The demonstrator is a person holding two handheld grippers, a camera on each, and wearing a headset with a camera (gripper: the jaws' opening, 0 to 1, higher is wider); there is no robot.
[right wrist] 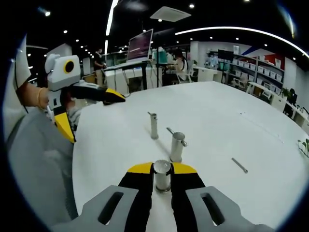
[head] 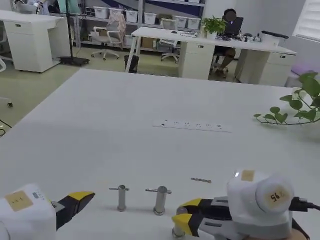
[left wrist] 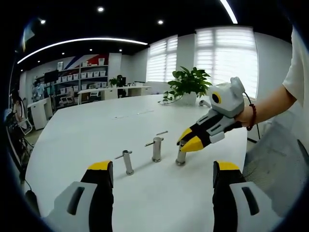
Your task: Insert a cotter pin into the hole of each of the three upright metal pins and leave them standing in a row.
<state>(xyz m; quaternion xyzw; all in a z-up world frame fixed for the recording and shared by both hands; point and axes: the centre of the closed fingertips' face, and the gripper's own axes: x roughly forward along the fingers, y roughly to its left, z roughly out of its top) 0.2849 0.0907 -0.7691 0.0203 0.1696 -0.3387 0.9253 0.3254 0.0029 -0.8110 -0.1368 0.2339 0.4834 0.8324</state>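
Closest to me, my right gripper (head: 184,214) is clamped on the third metal pin (right wrist: 161,176), its yellow-tipped jaws pressed against either side of the shaft just under the round cap. The pin is upright, and in the left gripper view its foot sits on the white workbench (head: 100,130). Just beyond it in the right gripper view stands the middle pin (head: 160,200), also upright, with a cotter pin (head: 158,190) lying crosswise through its head. Past that stands the left pin (head: 121,197), with its own cotter pin (head: 119,188) through the top. The three make a loose row, the one I hold being nearest to me in the head view. A loose cotter pin (head: 201,180) lies flat on the bench a little behind the row, apart from all three. My left gripper (left wrist: 163,169) is off to the left of the row with its jaws spread wide and nothing between them. Farther back there is a socket strip (head: 192,125) in the bench top, and a leafy plant (head: 295,107) reaches in at the right edge.
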